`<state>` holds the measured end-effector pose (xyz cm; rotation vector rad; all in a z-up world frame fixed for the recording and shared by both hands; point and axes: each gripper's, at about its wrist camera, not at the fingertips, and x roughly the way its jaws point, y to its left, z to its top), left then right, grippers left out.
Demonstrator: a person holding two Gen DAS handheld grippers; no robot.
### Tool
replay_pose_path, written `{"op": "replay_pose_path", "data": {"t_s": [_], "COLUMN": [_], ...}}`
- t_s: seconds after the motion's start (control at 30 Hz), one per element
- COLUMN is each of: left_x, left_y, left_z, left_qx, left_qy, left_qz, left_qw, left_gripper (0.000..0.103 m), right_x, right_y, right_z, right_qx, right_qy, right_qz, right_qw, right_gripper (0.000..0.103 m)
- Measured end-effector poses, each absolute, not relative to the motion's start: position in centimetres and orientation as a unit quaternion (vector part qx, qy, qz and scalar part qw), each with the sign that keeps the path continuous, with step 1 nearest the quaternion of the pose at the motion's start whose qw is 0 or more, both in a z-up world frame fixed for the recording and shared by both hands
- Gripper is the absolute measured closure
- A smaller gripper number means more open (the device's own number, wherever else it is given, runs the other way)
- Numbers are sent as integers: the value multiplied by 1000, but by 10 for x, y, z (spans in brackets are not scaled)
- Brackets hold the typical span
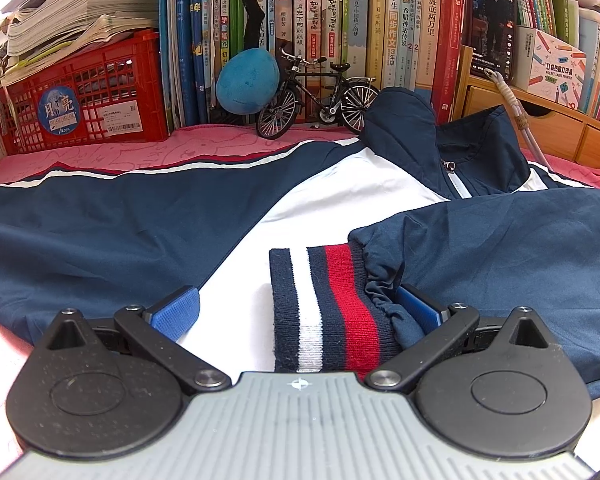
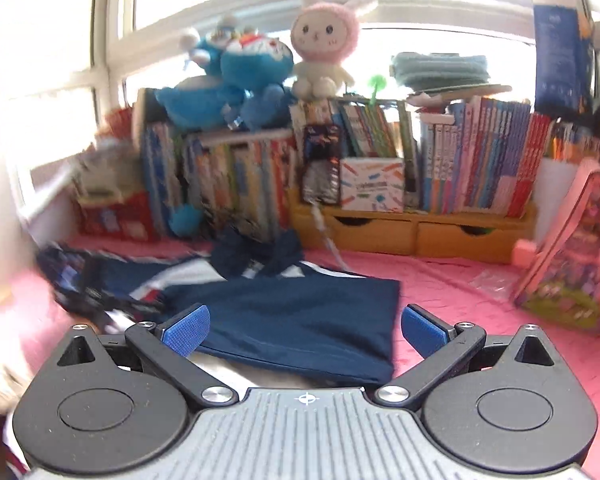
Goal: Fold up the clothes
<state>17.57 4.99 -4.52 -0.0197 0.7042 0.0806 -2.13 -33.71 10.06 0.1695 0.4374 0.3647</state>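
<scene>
Navy, white and red fabric fills the left wrist view: a jacket (image 1: 340, 200) is spread flat on a pink bedsheet (image 1: 100, 152), its collar toward a row of books (image 1: 380, 40). One sleeve is folded across the white chest panel, and its striped knit cuff (image 1: 328, 304) lies between the spread fingers of the left gripper (image 1: 298, 312). The blue pad (image 1: 416, 308) on the right side touches the gathered fabric beside the cuff; the other pad is held clear, so nothing is clamped. A model bicycle (image 1: 316, 96) and a red crate (image 1: 80, 92) are seen behind the jacket.

In the blurred right wrist view, the right gripper (image 2: 306, 330) is held wide open above the folded navy edge of the jacket (image 2: 300, 320). Plush toys (image 2: 260, 68) are seen on top of the shelf of books beyond.
</scene>
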Motion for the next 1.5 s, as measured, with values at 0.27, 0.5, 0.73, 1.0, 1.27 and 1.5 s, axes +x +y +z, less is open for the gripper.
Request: {"op": "replay_pose_path", "data": {"t_s": [0.27, 0.5, 0.73, 1.0, 1.27, 1.5], "left_x": [176, 176, 176, 175, 174, 175], "left_y": [50, 50, 50, 51, 52, 52], "left_z": [-45, -45, -46, -46, -46, -46], "left_qx": [-10, -10, -11, -12, -13, -12], "left_qy": [345, 345, 345, 345, 344, 345], "left_qz": [39, 39, 40, 36, 36, 36], "left_qw": [938, 938, 938, 938, 938, 938], "left_gripper": [0, 0, 0, 0, 0, 0], "right_x": [26, 90, 84, 107, 102, 107], "right_y": [-249, -169, -181, -311, -309, -306], "right_z": [27, -30, -40, -42, -45, -44], "right_qx": [85, 74, -18, 47, -16, -54], "right_qy": [267, 355, 328, 328, 323, 324], "right_qz": [129, 168, 120, -35, -36, -29], "right_qw": [951, 917, 937, 943, 945, 944], "right_gripper": [11, 40, 46, 100, 103, 103]}}
